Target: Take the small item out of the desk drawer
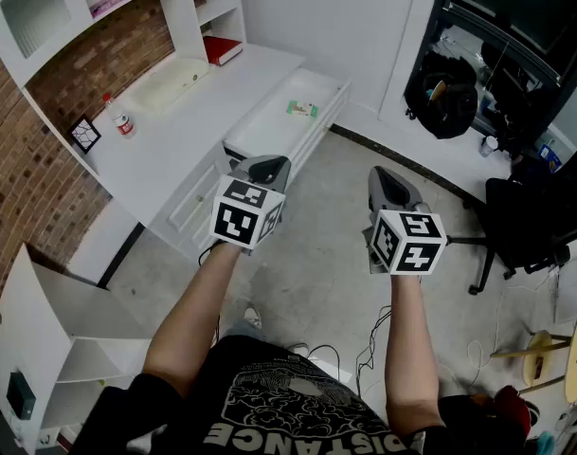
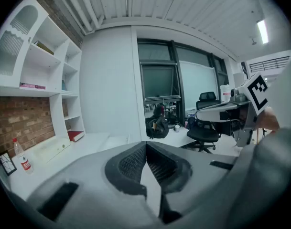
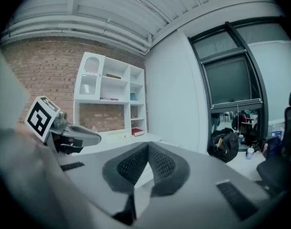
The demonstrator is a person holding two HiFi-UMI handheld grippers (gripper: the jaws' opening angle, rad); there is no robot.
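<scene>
Plainly, the left gripper (image 2: 146, 146) has its jaws pressed together at the tips with nothing between them, and the right gripper (image 3: 147, 147) is the same: jaws fully closed and empty. Both are held up in the air over the grey floor (image 1: 335, 254), side by side and a little apart, each marker cube turned up toward the head view. Beyond the left gripper, the desk drawer (image 1: 269, 126) stands pulled out from the white surface (image 1: 165, 145). The small item (image 1: 302, 109) (a greenish packet, too small to read) lies on the drawer's white bottom, well apart from both grippers. Further left on the surface stand a small bottle (image 1: 118, 118) with a red cap and a dark framed card (image 1: 84, 135); a red book (image 1: 222, 49) lies in the shelf nook beyond. Off to the right are a black backpack (image 1: 449, 93) and a black office chair (image 1: 530, 221).
</scene>
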